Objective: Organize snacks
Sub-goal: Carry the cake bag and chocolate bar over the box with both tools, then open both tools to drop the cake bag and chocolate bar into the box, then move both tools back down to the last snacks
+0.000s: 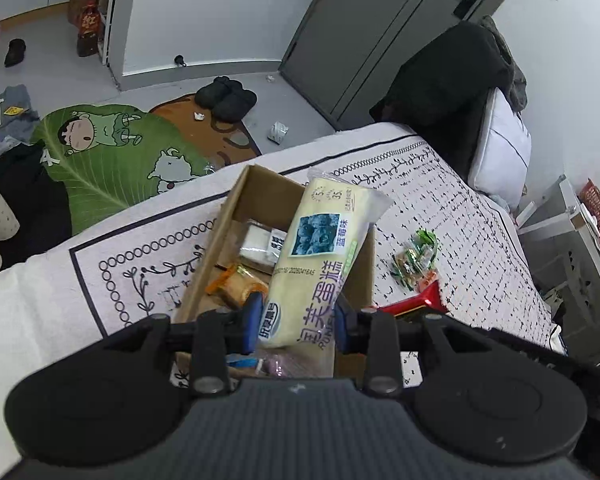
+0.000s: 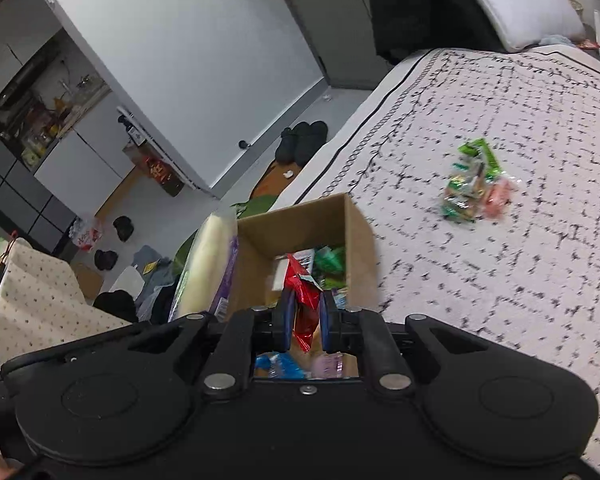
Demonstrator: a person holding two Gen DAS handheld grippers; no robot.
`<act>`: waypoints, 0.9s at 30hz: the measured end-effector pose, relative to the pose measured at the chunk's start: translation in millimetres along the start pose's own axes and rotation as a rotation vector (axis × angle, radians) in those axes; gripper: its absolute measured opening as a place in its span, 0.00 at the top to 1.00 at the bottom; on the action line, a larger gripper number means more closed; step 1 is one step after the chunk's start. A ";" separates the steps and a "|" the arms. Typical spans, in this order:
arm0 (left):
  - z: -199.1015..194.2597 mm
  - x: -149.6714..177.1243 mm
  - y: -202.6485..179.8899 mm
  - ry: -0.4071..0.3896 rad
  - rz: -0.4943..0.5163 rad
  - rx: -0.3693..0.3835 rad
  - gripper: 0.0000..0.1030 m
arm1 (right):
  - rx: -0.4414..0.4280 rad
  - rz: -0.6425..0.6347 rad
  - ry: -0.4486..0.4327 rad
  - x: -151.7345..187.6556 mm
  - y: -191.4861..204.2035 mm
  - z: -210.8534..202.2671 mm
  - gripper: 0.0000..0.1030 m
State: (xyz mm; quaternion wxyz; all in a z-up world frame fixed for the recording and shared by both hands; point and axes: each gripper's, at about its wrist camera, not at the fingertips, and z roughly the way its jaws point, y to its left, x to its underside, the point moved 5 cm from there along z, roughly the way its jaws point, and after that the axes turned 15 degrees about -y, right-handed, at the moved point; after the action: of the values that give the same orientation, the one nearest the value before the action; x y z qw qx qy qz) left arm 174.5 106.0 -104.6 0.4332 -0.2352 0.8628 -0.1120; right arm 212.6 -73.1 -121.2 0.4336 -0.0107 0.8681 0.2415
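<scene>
An open cardboard box (image 1: 236,204) stands on the patterned bedspread (image 1: 440,200) and holds several snack packs. My left gripper (image 1: 298,320) is shut on a long pale-yellow cake pack (image 1: 320,252) and holds it over the box. In the right wrist view the same box (image 2: 356,232) is below my right gripper (image 2: 305,322), which is shut on a red snack packet (image 2: 302,300) over the box opening. The cake pack (image 2: 212,264) shows at the box's left side. A small pile of green and orange snack packs (image 1: 416,260) lies on the bed right of the box, also in the right wrist view (image 2: 474,182).
The bed edge runs left of the box, with a green cartoon floor mat (image 1: 112,160) and black slippers (image 1: 226,98) on the floor below. A white pillow (image 1: 500,148) and dark clothing (image 1: 452,80) lie at the bed's far end. A red packet (image 1: 416,304) shows right of the left gripper.
</scene>
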 end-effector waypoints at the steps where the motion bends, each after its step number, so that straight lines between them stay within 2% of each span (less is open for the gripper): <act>1: -0.8 -1.3 1.3 -0.003 -0.005 0.010 0.66 | -0.002 -0.001 0.000 1.1 3.7 0.8 0.87; 3: -2.5 -2.6 2.4 -0.011 -0.005 0.032 0.65 | -0.003 0.000 0.001 2.4 7.7 2.7 0.87; 5: -4.2 -4.6 5.7 -0.029 0.007 0.006 0.61 | -0.006 -0.014 0.007 3.5 11.5 5.3 0.84; 6: -4.6 -5.2 7.3 -0.034 0.012 -0.007 0.54 | -0.004 -0.018 0.016 4.5 12.3 6.6 0.80; 7: -4.9 -5.4 8.7 -0.035 0.007 -0.012 0.44 | 0.000 -0.019 0.023 5.1 11.3 7.6 0.75; 8: -4.8 -5.2 9.2 -0.035 -0.001 -0.019 0.39 | 0.004 -0.020 0.027 5.6 10.8 7.4 0.61; 9: -5.5 -5.1 9.8 -0.039 -0.006 -0.023 0.35 | 0.006 -0.024 0.022 5.5 9.7 5.9 0.55; 15: -5.3 -4.0 8.8 -0.046 0.010 -0.074 0.20 | 0.038 -0.029 0.025 2.5 -10.0 -1.6 0.54; 18: -3.3 -2.6 5.4 -0.041 0.011 -0.090 0.18 | 0.055 -0.032 0.016 -2.7 -24.7 -6.9 0.50; 27: 3.8 2.3 -25.8 -0.038 0.049 -0.087 0.15 | 0.081 -0.020 -0.004 -20.5 -71.4 -19.7 0.49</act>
State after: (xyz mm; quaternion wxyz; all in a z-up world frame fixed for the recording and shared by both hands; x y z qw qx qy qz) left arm 184.3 82.6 -98.2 0.4417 -0.2348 0.8639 -0.0594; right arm 227.0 -148.5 -125.0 0.4376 -0.0012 0.8762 0.2018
